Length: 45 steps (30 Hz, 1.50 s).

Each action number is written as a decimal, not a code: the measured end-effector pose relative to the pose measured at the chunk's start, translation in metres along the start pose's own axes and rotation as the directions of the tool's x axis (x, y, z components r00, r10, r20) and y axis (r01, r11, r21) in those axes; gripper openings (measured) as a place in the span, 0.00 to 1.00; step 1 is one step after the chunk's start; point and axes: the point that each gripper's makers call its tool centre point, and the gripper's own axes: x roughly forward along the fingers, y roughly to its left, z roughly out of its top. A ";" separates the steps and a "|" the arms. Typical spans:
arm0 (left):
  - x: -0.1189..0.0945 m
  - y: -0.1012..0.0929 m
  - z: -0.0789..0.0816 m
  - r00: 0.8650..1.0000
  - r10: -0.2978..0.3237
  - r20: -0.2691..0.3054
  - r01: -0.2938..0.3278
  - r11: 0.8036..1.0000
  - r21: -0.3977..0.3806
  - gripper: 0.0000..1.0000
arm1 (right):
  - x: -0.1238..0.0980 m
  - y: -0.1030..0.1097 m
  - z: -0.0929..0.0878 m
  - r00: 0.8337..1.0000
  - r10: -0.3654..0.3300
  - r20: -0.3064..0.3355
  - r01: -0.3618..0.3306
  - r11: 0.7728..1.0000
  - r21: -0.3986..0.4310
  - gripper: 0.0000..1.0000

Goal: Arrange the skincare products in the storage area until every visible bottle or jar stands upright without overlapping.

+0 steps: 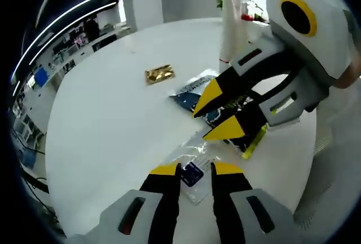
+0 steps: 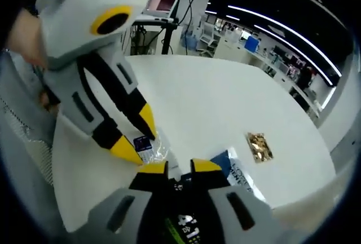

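**Two grippers meeting over sachets on a white table**

Both hand-held grippers are working at the near edge of a round white table (image 1: 113, 125), where flat skincare packets are lying in a loose cluster. In the left gripper view, the left gripper (image 1: 196, 172) is reaching in from the table's edge with its yellow-tipped jaws slightly apart on either side of a clear sachet with a dark blue label (image 1: 192, 172); whether they are pinching it cannot be told. Just beyond it, the right gripper (image 1: 217, 114) is coming in from the right, its jaws apart over a dark packet with a yellow-green edge (image 1: 252, 142) and a blue-and-white sachet (image 1: 189, 90), which are overlapping. A gold foil sachet (image 1: 159, 75) is lying alone, farther toward the table's middle. A tall white tube (image 1: 232, 24) is standing upright near the table's far edge, behind the right gripper.

In the right gripper view, the right gripper (image 2: 179, 167) is showing a narrow gap between its jaws above the dark packet (image 2: 183, 221), with the left gripper (image 2: 138, 137) beside it, its tips on the clear sachet (image 2: 148, 145).
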 end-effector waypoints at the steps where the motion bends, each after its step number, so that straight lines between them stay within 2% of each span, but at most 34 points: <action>1: 0.000 0.000 0.000 1.000 0.001 0.000 -0.001 1.000 0.000 0.18 | -0.002 -0.002 -0.001 1.000 -0.005 0.002 0.005 1.000 0.008 0.17; 9: 0.001 0.000 0.001 1.000 0.006 -0.002 -0.006 1.000 -0.028 0.18 | -0.016 -0.009 -0.007 1.000 -0.021 0.001 0.021 0.998 0.061 0.20; 26: -0.007 -0.003 0.008 1.000 0.027 0.009 -0.027 0.999 -0.045 0.21 | -0.042 -0.001 -0.013 1.000 -0.021 0.023 0.018 0.992 0.126 0.26; 36: -0.018 -0.009 0.010 0.999 0.038 0.014 -0.037 0.997 -0.062 0.29 | -0.056 0.008 -0.020 0.999 -0.009 0.039 0.002 0.987 0.159 0.38; 45: -0.028 -0.016 0.008 0.999 0.045 0.014 -0.044 0.996 -0.079 0.37 | -0.081 0.013 -0.034 0.999 -0.016 0.037 0.007 0.977 0.214 0.48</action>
